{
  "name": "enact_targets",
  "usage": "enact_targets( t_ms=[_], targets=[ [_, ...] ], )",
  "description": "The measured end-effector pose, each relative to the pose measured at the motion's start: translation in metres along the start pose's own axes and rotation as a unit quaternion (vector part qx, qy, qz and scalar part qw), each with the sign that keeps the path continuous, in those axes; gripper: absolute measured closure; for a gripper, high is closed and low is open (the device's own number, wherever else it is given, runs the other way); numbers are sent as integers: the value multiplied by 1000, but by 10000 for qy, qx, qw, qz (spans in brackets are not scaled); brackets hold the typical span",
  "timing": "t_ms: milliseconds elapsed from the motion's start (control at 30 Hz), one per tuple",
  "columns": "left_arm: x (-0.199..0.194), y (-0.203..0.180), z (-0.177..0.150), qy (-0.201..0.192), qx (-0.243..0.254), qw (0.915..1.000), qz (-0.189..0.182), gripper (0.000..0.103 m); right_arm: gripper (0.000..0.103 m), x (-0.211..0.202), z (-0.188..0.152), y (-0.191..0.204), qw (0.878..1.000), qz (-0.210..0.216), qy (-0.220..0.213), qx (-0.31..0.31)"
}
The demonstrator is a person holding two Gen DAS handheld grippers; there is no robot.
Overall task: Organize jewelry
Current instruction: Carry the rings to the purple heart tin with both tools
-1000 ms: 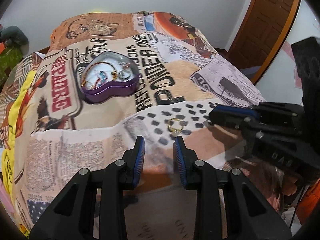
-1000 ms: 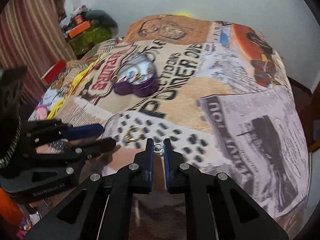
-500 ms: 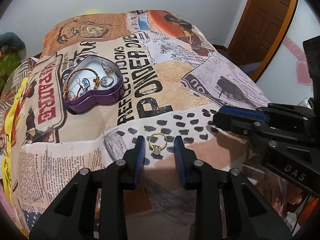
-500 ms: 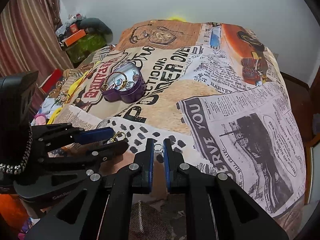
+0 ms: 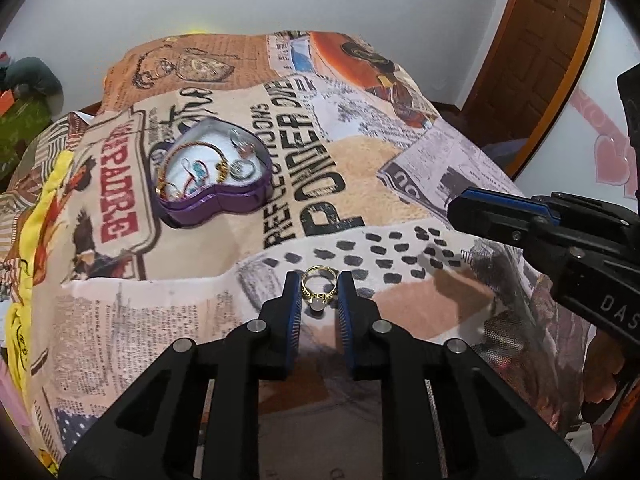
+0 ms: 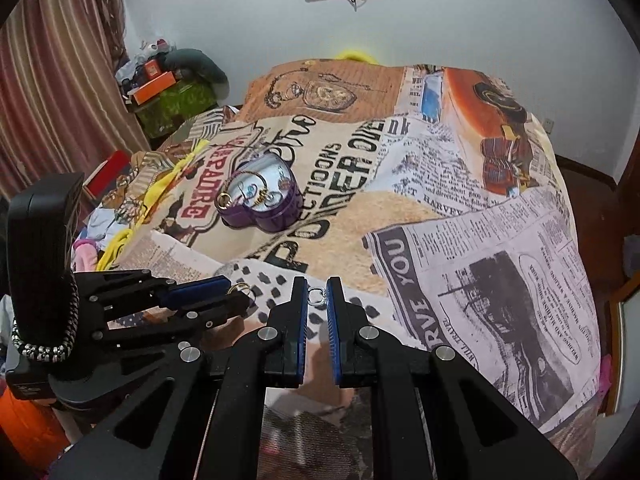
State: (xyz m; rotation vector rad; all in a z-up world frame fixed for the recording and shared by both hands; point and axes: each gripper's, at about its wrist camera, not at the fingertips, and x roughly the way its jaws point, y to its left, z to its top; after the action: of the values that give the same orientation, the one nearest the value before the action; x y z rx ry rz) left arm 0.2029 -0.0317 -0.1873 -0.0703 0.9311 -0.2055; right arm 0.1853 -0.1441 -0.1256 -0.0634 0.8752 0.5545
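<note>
On the newspaper-print bedspread [image 5: 400, 168], a gold ring with a pale stone [image 5: 318, 289] stands between the blue pads of my left gripper [image 5: 319, 292]. Its jaws are closing and both sides of the ring touch the pads. From the right wrist view the left gripper [image 6: 236, 294] comes in from the left with the gold ring [image 6: 240, 288] at its tips. My right gripper [image 6: 317, 298] is shut on a small silver ring [image 6: 316, 295]; it also reaches in from the right in the left wrist view [image 5: 456, 208]. A purple heart-shaped tin [image 5: 208, 208] [image 6: 276, 220] farther up the bed holds several jewelry pieces.
A wooden door [image 5: 532, 40] stands at the right. Curtains [image 6: 52, 100] and a pile of boxes and clothes [image 6: 168, 80] fill the left side of the room. A beaded bracelet [image 6: 44, 350] hangs around the left gripper's body. The white wall [image 6: 440, 12] is behind the bed.
My left gripper moved forward over the gold ring and narrowed its jaws until the pads met it. The right gripper kept its hold on the small silver ring.
</note>
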Motion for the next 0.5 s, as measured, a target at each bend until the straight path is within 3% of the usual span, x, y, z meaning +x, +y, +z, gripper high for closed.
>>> enact_targets(
  t_ms=[500],
  targets=[
    [-46,26,26,-661,-22,9976,214,86,95,-10,38,25,9988,28,-419,-232]
  ],
)
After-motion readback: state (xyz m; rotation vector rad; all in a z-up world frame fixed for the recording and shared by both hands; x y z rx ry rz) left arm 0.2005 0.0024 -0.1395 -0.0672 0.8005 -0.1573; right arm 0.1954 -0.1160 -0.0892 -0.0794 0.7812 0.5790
